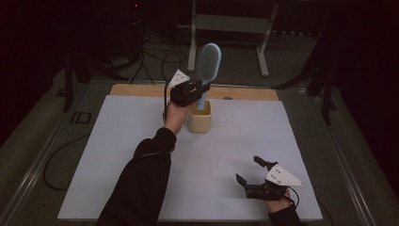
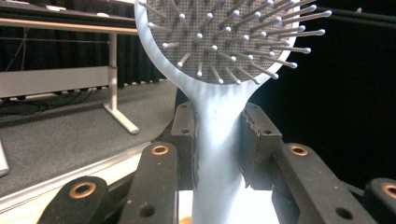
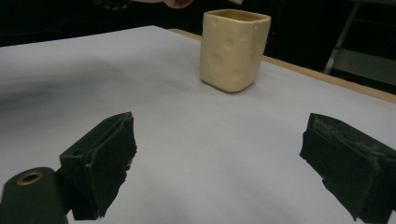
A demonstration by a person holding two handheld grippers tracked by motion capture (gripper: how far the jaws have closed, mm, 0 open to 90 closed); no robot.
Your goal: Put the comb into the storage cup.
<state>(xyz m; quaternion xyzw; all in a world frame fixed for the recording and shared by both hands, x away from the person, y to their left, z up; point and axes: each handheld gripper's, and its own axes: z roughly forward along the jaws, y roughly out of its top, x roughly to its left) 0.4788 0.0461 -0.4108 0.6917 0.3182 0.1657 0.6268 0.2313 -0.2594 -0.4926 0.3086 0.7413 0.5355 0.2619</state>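
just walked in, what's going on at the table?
A person's left gripper is clamped on the handle of a light blue hairbrush, held upright with its lower end in the cream cup on the white mat. The right gripper rests near the mat's front edge, jaws open and empty.

I am working in what looks like a lab or recording studio: a wooden table (image 1: 141, 89) covered with a white sheet (image 1: 141, 141) stands on grey carpet (image 1: 42, 136), ringed by black curtains (image 2: 70, 46). Loose cables (image 1: 155, 59) trail across the floor behind it, beside the pale metal legs of a bench (image 1: 228, 23).
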